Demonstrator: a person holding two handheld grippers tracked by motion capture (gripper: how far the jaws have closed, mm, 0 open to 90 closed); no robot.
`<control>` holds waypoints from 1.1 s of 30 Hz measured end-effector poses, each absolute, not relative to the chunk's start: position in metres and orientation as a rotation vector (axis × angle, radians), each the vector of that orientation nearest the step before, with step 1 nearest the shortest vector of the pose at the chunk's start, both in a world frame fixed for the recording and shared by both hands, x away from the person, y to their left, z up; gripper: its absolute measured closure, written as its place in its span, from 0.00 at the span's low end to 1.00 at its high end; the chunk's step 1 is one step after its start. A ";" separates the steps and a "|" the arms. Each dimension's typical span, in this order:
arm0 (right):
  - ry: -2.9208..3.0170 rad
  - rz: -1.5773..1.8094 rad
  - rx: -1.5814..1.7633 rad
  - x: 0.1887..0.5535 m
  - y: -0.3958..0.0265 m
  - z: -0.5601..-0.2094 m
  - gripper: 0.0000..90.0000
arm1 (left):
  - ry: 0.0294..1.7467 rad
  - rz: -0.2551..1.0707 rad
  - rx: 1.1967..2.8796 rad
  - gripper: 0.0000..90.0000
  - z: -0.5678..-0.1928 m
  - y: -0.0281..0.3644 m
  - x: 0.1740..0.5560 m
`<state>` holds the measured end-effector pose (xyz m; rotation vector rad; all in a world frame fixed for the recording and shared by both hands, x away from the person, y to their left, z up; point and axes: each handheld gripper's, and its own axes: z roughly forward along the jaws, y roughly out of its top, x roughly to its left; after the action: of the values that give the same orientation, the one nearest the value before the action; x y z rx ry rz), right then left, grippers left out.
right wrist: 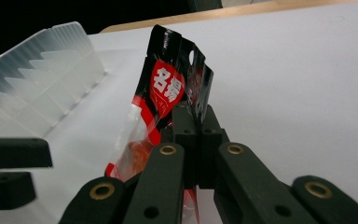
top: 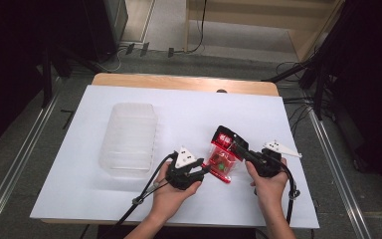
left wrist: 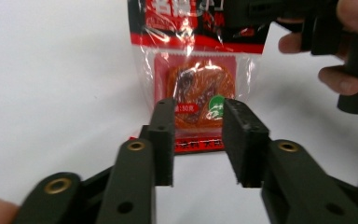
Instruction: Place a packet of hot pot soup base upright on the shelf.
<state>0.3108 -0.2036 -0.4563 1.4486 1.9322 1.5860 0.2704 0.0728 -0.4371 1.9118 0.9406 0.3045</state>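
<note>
A clear snack packet (top: 221,159) with a black and red header and an orange-red pouch inside stands tilted on the white table. My right gripper (top: 238,147) is shut on its header edge; the right gripper view has the jaws (right wrist: 196,121) pinched together on the black strip of the packet (right wrist: 168,88). My left gripper (top: 205,170) is open at the packet's lower end. In the left gripper view the jaws (left wrist: 198,140) stand apart, with the packet's bottom edge (left wrist: 196,88) just beyond them and untouched.
A clear ribbed plastic tub (top: 128,139) lies on the white sheet (top: 258,109) to the left of both hands; its wall (right wrist: 42,79) rises at the left of the right gripper view. A wooden table edge (top: 179,82) runs along the back.
</note>
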 end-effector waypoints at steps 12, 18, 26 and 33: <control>1.948 1.556 1.258 0.306 -0.198 -0.444 1.00 | 0.996 0.417 1.773 0.30 -0.410 0.129 0.256; 1.957 1.548 1.200 0.308 -0.194 -0.438 1.00 | 1.026 0.465 1.713 0.22 -0.400 0.153 0.251; 1.911 1.530 1.209 0.308 -0.192 -0.430 1.00 | 1.081 0.496 1.640 0.15 -0.391 0.186 0.255; 1.916 1.516 1.188 0.315 -0.189 -0.419 1.00 | 1.084 0.489 1.594 0.08 -0.388 0.217 0.256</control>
<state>0.3146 -0.1887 -0.4190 1.1875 1.9160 1.5157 0.2557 0.2170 -0.3883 1.5945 1.0842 0.4890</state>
